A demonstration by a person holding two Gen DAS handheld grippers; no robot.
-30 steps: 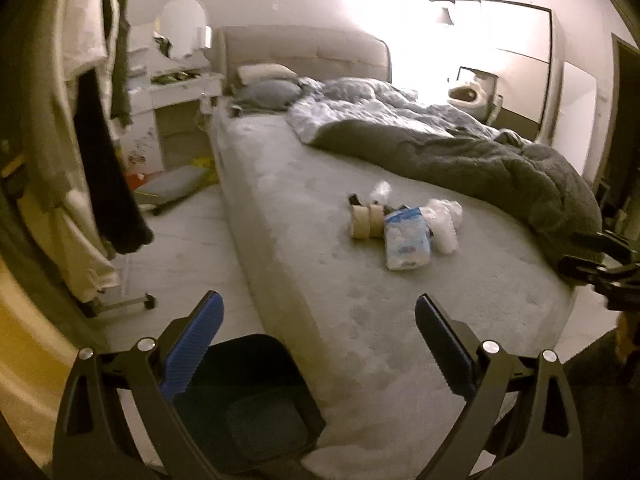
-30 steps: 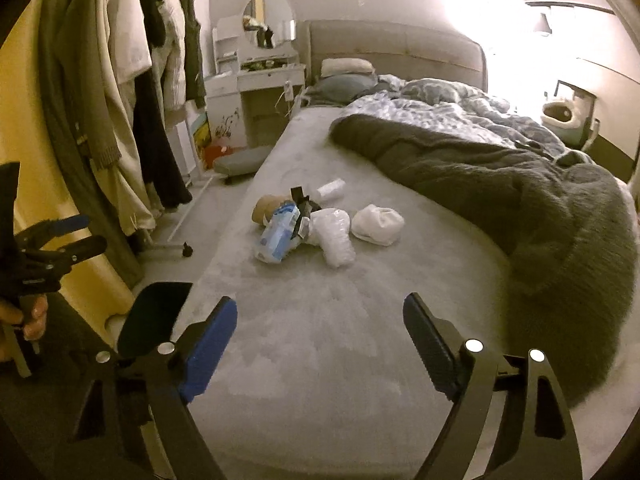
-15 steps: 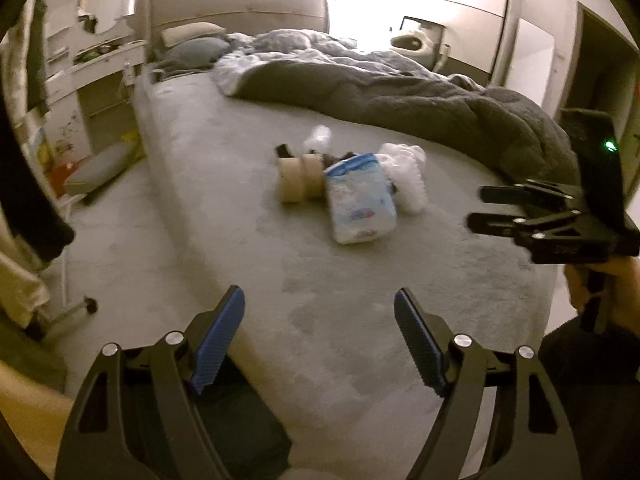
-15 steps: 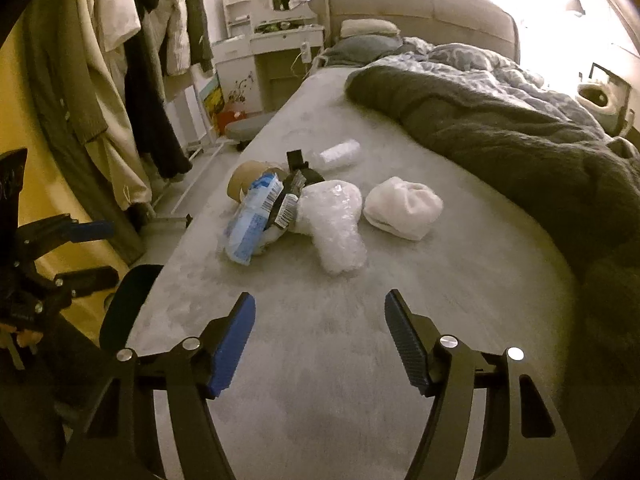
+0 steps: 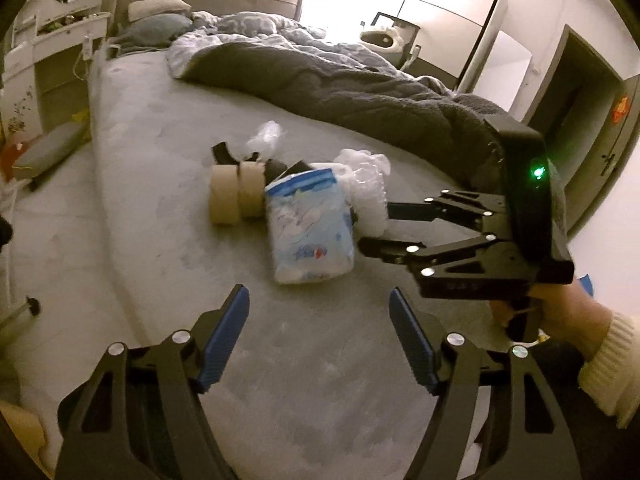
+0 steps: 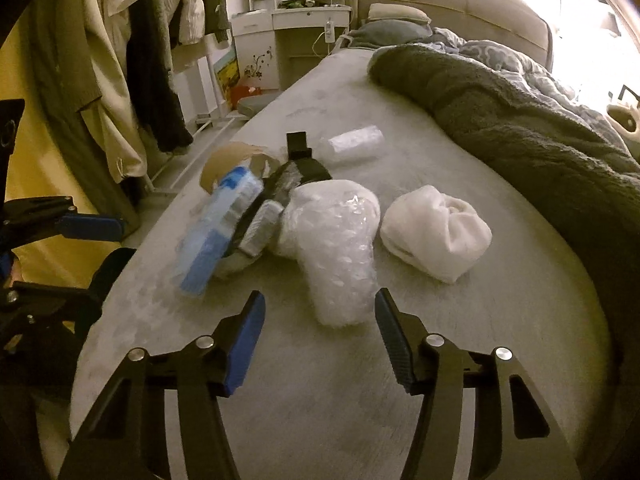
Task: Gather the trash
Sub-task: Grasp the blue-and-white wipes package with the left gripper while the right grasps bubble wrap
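Trash is shown heaped on the grey bed [image 5: 168,216], clear of the dark blanket [image 5: 360,92] that covers the bed's far half. At the near end of the heap, a blue-and-white plastic packet [image 5: 310,226] is seen lying flat. Two brown tape rolls [image 5: 236,194] are stood on edge, touching the packet's left side. A wad of bubble wrap [image 6: 340,248] is laid against the packet's other side, and a white crumpled bag [image 6: 436,232] is seen just beside the wrap, apart from the packet. A clear bottle [image 6: 354,144] is laid on its side behind the heap.

The left gripper [image 5: 318,332] is held above bare bedding in front of the packet; its jaws are apart, have just been closing, and nothing is between them. The right gripper [image 6: 320,334] is aimed at the near end of the bubble wrap; its jaws are likewise apart and have just been closing, with the wrap ahead of the blue pads [image 6: 246,344], untouched. A hand [image 5: 560,312] in a cream cuff is seen on the right gripper's handle.
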